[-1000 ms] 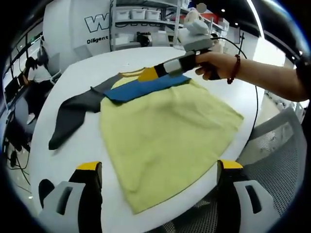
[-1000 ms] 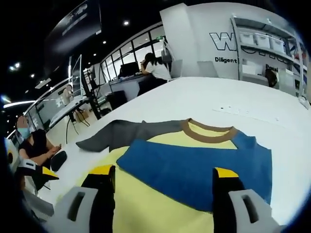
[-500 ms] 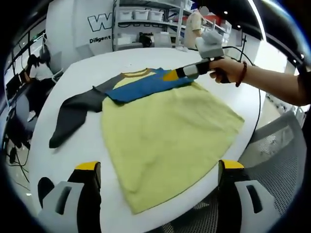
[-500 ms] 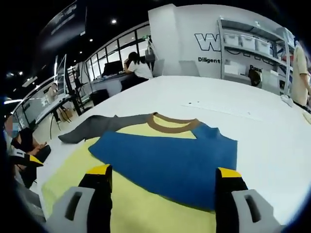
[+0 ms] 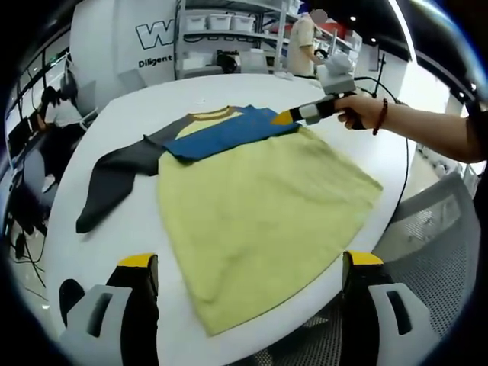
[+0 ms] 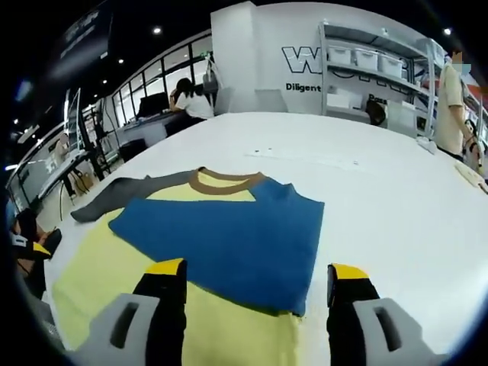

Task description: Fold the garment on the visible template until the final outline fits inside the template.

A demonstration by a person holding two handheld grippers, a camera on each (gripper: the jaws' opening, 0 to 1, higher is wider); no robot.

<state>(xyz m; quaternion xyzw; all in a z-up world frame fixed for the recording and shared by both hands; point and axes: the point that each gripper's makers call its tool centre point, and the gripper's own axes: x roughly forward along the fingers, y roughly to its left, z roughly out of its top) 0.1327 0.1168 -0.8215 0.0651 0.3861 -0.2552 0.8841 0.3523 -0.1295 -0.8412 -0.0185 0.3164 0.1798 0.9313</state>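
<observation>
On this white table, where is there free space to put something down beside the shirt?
The table is bare past the brown collar and along the side by the folded blue sleeve. A bare patch also lies between the grey sleeve and the yellow body. The near edge is crowded: the hem overhangs it.

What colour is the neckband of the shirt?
Brown; the neckband shows best in the right gripper view.

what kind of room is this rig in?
Likely an open-plan office or lab: a large white round table with a shirt on it, metal shelving with storage bins, and people seated at desks.
</observation>
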